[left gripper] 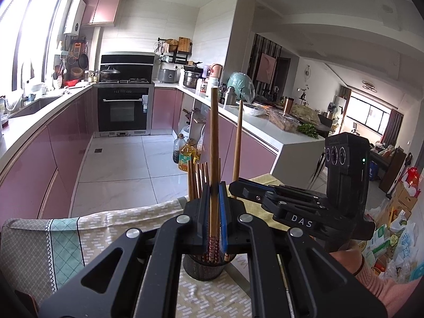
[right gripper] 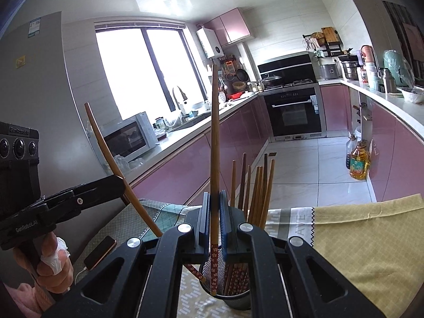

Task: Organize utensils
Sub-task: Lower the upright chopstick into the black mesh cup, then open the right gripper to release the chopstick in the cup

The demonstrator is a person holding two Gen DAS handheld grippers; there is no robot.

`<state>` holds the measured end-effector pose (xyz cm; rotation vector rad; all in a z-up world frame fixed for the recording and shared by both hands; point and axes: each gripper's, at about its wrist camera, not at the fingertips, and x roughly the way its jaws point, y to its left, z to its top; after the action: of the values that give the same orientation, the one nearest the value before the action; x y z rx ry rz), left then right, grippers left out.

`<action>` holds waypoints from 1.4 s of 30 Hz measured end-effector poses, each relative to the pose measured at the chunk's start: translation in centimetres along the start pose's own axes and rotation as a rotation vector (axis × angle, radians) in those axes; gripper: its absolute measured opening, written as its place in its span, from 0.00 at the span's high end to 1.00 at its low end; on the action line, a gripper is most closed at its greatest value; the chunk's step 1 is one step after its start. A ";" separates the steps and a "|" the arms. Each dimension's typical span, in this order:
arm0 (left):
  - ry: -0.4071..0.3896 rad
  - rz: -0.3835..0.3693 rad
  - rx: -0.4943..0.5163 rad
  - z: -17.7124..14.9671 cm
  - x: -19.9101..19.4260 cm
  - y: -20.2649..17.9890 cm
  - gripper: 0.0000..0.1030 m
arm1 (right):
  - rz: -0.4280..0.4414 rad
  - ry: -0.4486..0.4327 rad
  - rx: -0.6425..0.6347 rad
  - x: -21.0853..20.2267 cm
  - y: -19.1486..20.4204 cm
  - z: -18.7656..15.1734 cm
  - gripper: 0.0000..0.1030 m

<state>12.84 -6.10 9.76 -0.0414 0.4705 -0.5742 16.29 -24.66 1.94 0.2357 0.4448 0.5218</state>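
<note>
Nearest the lens, the left gripper point(left gripper: 214, 198) was clamped shut on one wooden chopstick point(left gripper: 213, 143), held upright with its patterned lower end point(left gripper: 212, 246) dipping toward the mesh chopstick holder point(left gripper: 201, 267). That dark holder stood on a patterned tablecloth point(left gripper: 111, 228), directly below both tools. To its right, the right gripper point(right gripper: 214, 206) was likewise closed tight on a second chopstick point(right gripper: 214, 137), its flowered tip point(right gripper: 214, 273) already inside the rim of the holder.

Judged from this, the step in hand was dropping the pair into the holder with the rest. The next move would call for lowering each stick until its tip sat well inside the rim, then parting the jaws so it slid down without tipping the container.

Counted: two grippers, two chopsticks held, one holder. Roughly seven chopsticks point(right gripper: 254, 185) stood in it already; the exact number is hard to tell where they overlap
</note>
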 end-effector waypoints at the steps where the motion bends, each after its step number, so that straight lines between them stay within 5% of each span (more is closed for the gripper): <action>1: 0.005 0.004 0.000 -0.1 0.3 0.0 0.93 | -0.005 0.000 0.003 0.2 -0.1 0.0 0.94; 42: 0.198 0.022 -0.003 -3.0 7.9 2.6 0.93 | -0.082 0.139 0.043 4.3 -1.9 -3.9 0.94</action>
<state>18.68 -7.82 3.35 0.0177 0.6633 -0.5583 18.61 -23.56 -3.58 0.2219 0.5986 0.4497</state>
